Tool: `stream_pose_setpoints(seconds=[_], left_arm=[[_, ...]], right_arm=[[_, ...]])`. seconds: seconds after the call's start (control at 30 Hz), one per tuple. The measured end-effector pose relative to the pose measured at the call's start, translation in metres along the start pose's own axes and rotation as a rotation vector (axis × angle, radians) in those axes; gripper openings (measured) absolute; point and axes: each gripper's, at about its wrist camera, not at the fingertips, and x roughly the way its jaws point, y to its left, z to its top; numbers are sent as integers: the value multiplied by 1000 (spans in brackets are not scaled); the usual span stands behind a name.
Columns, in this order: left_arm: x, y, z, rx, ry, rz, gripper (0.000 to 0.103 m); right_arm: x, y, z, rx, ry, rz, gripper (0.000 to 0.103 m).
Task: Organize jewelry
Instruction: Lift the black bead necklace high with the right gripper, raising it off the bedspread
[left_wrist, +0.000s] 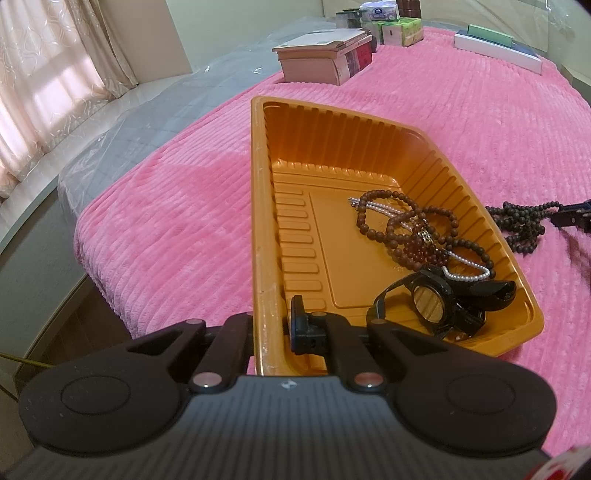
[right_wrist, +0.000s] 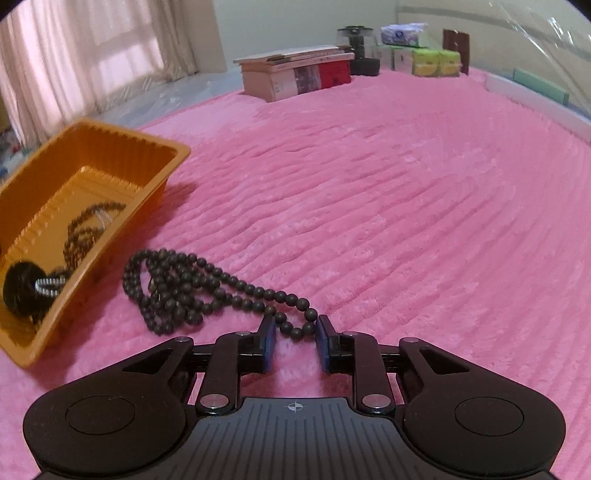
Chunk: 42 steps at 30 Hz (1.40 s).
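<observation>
An orange plastic tray (left_wrist: 266, 236) lies on the pink blanket and holds brown bead bracelets (left_wrist: 406, 225), a pearl strand (left_wrist: 467, 271) and a black watch (left_wrist: 436, 301). My left gripper (left_wrist: 273, 328) is shut on the tray's near left rim. The tray also shows at the left of the right wrist view (right_wrist: 147, 155). A dark bead necklace (right_wrist: 177, 291) lies on the blanket beside the tray; it also shows in the left wrist view (left_wrist: 521, 225). My right gripper (right_wrist: 295, 343) is open, its fingers on either side of the necklace's near end.
A stack of books (right_wrist: 295, 74) stands at the far side of the pink blanket (right_wrist: 406, 221), with tissue packs (right_wrist: 424, 55) and a dark jar (right_wrist: 358, 48) behind it. A white and green box (left_wrist: 498, 46) lies far right. Curtains (left_wrist: 48, 74) hang at the left.
</observation>
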Motion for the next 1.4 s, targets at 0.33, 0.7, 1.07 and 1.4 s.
stream_pose_setpoints(seconds=[0.33, 0.7, 1.07, 1.4], left_arm=[[0, 0, 0, 0, 0, 0, 3], [0, 0, 0, 3, 1, 0, 3], [0, 0, 1, 16, 3, 1, 3], [0, -3, 5, 62, -2, 3, 3]], right_arm=[[-12, -10, 4, 96, -23, 48, 7], [-89, 29, 37, -341, -151, -194, 7], [-151, 33, 85, -584, -246, -363, 7], [-191, 68, 128, -833, -314, -387, 7]])
